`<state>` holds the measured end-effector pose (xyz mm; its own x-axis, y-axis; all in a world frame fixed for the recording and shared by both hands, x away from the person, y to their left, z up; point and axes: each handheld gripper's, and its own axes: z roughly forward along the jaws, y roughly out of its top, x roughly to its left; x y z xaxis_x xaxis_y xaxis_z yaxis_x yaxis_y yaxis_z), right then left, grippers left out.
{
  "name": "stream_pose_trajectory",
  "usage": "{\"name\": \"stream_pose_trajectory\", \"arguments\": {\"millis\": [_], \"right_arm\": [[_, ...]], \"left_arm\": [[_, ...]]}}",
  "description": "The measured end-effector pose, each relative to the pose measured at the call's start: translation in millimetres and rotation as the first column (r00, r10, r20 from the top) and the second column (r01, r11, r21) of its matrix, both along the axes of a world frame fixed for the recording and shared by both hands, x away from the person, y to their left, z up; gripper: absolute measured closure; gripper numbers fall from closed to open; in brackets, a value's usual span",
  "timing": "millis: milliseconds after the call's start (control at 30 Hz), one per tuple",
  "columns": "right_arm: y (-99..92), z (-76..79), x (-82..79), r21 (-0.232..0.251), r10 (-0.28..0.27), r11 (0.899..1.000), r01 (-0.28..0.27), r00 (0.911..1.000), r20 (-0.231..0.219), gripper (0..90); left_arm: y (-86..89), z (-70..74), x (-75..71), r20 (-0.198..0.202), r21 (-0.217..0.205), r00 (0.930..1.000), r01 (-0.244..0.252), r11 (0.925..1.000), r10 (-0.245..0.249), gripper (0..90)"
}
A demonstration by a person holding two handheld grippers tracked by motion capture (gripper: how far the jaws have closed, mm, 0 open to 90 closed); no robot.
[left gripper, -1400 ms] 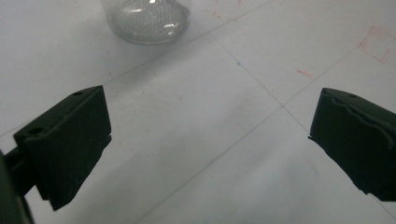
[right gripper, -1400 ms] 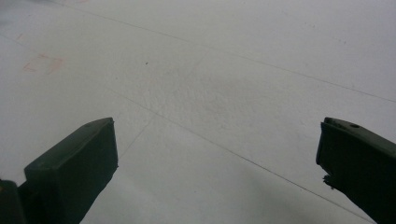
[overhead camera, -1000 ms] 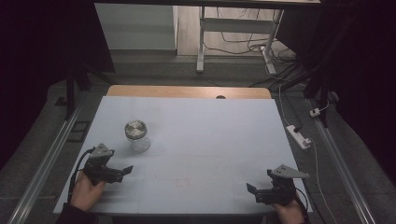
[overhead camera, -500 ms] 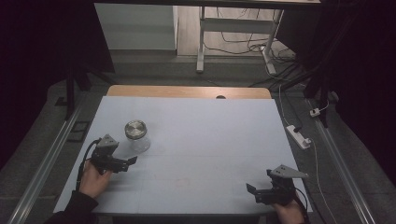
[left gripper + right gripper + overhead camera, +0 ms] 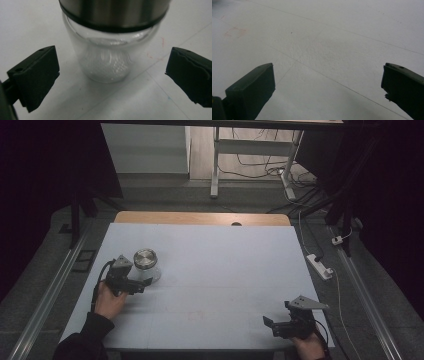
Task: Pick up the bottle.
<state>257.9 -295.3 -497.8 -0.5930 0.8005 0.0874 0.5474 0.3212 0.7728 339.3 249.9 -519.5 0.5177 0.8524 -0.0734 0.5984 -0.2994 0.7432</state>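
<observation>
A clear glass jar point(image 5: 147, 266) with a metal lid stands upright on the left part of the white table point(image 5: 215, 270). My left gripper point(image 5: 145, 283) is open right in front of it. In the left gripper view the jar point(image 5: 107, 60) stands just ahead, between the two spread black jaws, with neither jaw touching the glass. My left gripper point(image 5: 112, 80) has nothing in it. My right gripper point(image 5: 269, 324) rests open near the table's front right corner. My right gripper point(image 5: 328, 90) looks over bare white table point(image 5: 324, 45).
A wooden strip point(image 5: 200, 218) runs along the table's far edge. A white power strip point(image 5: 320, 266) lies on the floor to the right. A metal rail point(image 5: 45, 295) runs along the left side. Table legs and cables stand beyond the far edge.
My left gripper has moved forward and to the right, up to the jar. The right gripper has stayed where it was.
</observation>
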Motion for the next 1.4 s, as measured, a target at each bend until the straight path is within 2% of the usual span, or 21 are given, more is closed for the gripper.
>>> {"name": "stream_pose_trajectory", "arguments": {"millis": [133,233,400,500,633,700,800,1033,1267,1400], "right_arm": [[-0.4,0.1,-0.1,0.005,-0.001,1.0,0.001,1.0,-0.001,0.0],[-0.1,0.1,0.0,0.002,0.001,1.0,-0.001,1.0,0.0,0.0],[-0.1,0.1,0.2,0.004,0.0,1.0,0.0,1.0,-0.001,0.0],[-0.1,0.1,0.2,0.003,0.002,1.0,-0.002,1.0,0.0,0.0],[0.0,0.0,0.2,0.002,0.002,1.0,-0.002,1.0,0.0,0.0],[0.0,0.0,0.1,0.001,0.003,1.0,-0.003,1.0,0.001,0.0],[0.1,0.0,0.2,0.0,0.003,1.0,-0.003,1.0,0.0,0.0],[0.5,0.0,0.3,0.0,0.001,1.0,-0.001,1.0,0.0,0.0],[0.4,-0.1,0.6,0.001,0.003,1.0,-0.003,1.0,0.0,0.0],[0.6,0.0,0.4,0.003,0.001,1.0,-0.001,1.0,0.002,0.0]], "left_arm": [[-4.5,0.9,8.7,0.005,0.0,0.9999,0.01,1.0,-0.01,0.0],[-7.6,1.1,15.2,0.015,0.017,0.9997,0.018,0.9997,-0.018,0.0],[-9.5,-0.2,24.5,0.014,0.001,0.9996,0.023,0.9997,-0.023,0.0],[-10.3,-1.4,27.9,0.015,0.012,0.9994,0.031,0.9995,-0.031,0.0],[-11.3,-2.1,29.4,0.017,0.027,0.9992,0.037,0.999,-0.037,3.3],[-13.0,-1.8,29.1,0.021,0.056,0.9995,0.023,0.9982,-0.024,7.1],[-13.3,-0.7,28.5,0.017,0.047,0.999,0.04,0.9981,-0.04,14.3],[-11.7,-1.0,29.7,0.02,0.043,0.9982,0.056,0.9975,-0.057,15.0],[-14.5,1.1,29.7,0.004,0.047,0.9995,0.033,0.9983,-0.033,15.2],[-15.7,3.9,28.0,0.015,0.05,0.9994,0.03,0.9983,-0.031,15.3]]}}
